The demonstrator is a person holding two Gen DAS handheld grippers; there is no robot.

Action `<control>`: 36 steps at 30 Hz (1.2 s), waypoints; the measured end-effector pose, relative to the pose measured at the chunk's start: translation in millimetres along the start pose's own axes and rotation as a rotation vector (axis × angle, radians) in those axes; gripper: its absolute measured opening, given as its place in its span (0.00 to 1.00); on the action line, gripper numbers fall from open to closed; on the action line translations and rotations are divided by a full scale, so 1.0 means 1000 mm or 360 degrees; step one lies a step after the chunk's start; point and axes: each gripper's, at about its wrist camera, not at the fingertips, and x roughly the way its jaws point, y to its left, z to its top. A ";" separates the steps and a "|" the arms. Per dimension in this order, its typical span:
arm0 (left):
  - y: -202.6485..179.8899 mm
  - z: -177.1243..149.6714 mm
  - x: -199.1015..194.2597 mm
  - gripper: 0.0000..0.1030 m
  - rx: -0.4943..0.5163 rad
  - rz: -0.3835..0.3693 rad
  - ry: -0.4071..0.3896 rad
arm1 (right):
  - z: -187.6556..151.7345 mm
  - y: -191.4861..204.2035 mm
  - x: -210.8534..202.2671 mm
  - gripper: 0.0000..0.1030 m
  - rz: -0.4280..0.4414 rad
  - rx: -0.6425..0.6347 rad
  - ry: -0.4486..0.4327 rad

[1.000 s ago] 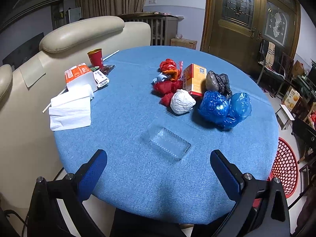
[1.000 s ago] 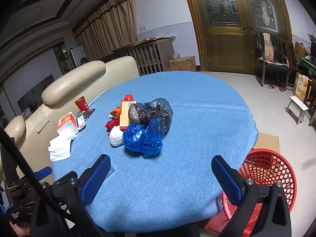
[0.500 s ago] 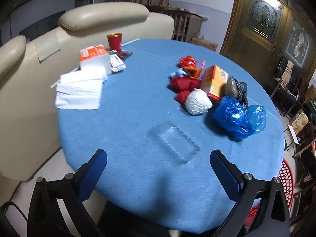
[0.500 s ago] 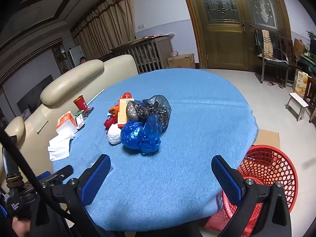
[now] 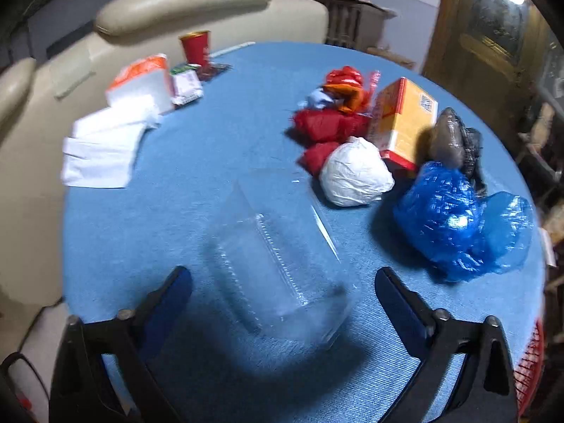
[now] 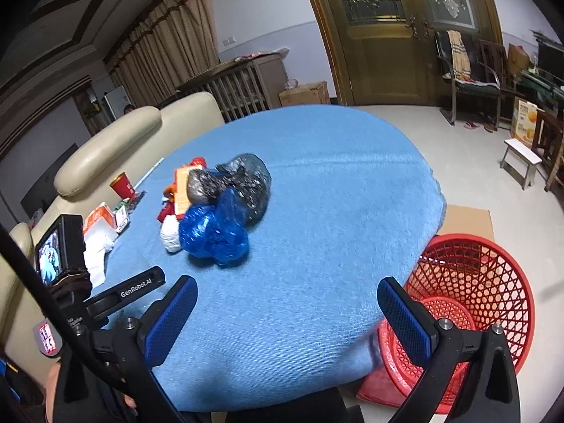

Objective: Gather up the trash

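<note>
A clear plastic clamshell box (image 5: 278, 264) lies on the round blue table (image 5: 176, 183), just ahead of my open left gripper (image 5: 283, 294), partly between its fingers. Behind it lie a white crumpled bag (image 5: 354, 172), red bags (image 5: 328, 123), an orange carton (image 5: 405, 123), a grey bag (image 5: 451, 137) and a blue bag (image 5: 458, 222). In the right wrist view my right gripper (image 6: 287, 308) is open and empty over the table's near edge. The blue bag (image 6: 211, 232) and grey bag (image 6: 243, 183) lie ahead to the left. A red mesh basket (image 6: 469, 289) stands on the floor at the right.
White napkins (image 5: 105, 144), an orange-and-white packet (image 5: 141, 84) and a red cup (image 5: 195, 47) sit at the table's far left. A beige sofa (image 5: 176, 10) stands behind the table. A cardboard sheet (image 6: 465, 220), a small stool (image 6: 521, 162) and chairs are on the floor to the right.
My left gripper has moved forward and down toward the clear box, which now lies partly between its fingers. My right gripper has shifted slightly right, so more of the red basket shows.
</note>
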 end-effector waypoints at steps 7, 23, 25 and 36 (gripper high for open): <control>0.036 -0.002 0.008 0.26 0.0052 -0.0216 0.0089 | 0.005 0.010 0.029 1.00 0.0000 -0.0076 0.0066; 0.086 0.024 -0.021 0.84 0.0075 -0.0141 -0.0166 | 0.025 0.063 0.069 1.00 0.0072 -0.0219 0.0126; 0.086 0.033 -0.012 0.84 0.0064 -0.0132 -0.0172 | 0.024 0.064 0.069 1.00 0.0073 -0.0221 0.0126; 0.060 0.053 0.017 0.85 0.0274 -0.0071 -0.0223 | 0.023 0.057 0.065 1.00 0.0055 -0.0192 0.0120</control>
